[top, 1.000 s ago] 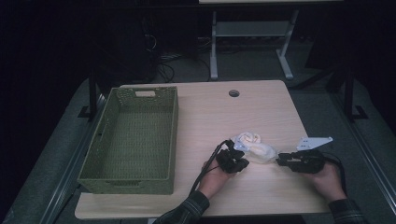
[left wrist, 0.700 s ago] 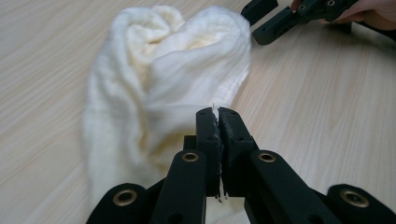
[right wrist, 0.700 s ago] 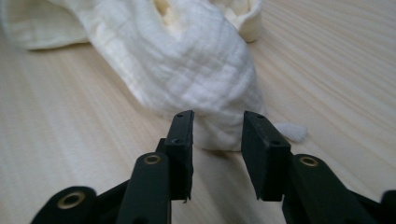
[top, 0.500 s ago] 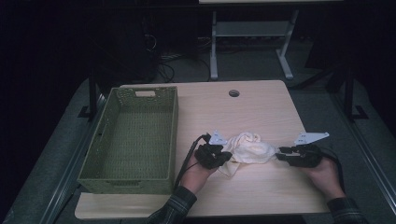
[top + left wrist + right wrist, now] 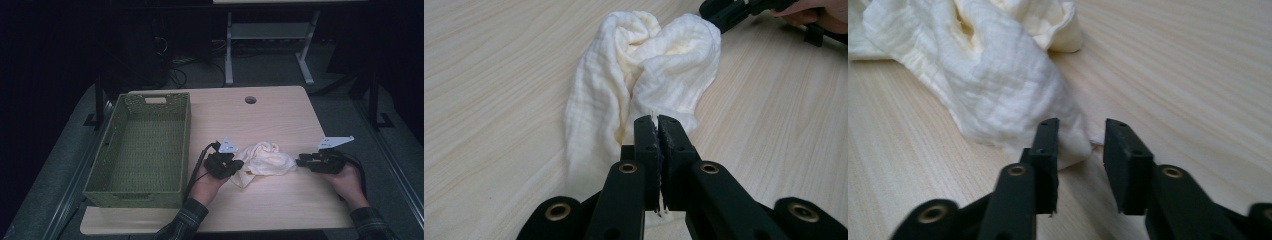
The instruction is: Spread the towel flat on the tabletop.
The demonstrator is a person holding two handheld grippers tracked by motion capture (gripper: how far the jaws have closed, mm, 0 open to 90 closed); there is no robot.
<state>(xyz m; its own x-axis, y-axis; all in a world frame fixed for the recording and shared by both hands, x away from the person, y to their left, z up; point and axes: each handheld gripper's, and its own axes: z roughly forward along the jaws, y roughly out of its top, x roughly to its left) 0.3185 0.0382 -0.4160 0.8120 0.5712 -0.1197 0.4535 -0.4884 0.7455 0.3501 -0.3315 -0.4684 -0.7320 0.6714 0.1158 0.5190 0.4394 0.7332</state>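
A crumpled cream cloth (image 5: 265, 159) lies on the wooden table (image 5: 280, 115) between my two grippers. My left gripper (image 5: 239, 168) is at its left end; in the left gripper view (image 5: 656, 122) the jaws are pressed together on the cloth's (image 5: 649, 65) near edge. My right gripper (image 5: 299, 161) is at the cloth's right end and also appears far off in the left gripper view (image 5: 724, 12). In the right gripper view (image 5: 1080, 132) the jaws stand apart and have just been closing. A corner of the cloth (image 5: 998, 85) pokes into the gap without being pinched.
An empty green woven basket (image 5: 185, 140) stands on the left part of the table, close to my left hand. A round cable hole (image 5: 250, 100) sits near the table's far edge. Beyond the table is a dark floor with a desk frame (image 5: 270, 35).
My left gripper has moved left with the cloth's edge in it, drawing the cloth out into a longer shape. The right gripper has stayed at the cloth's right end.
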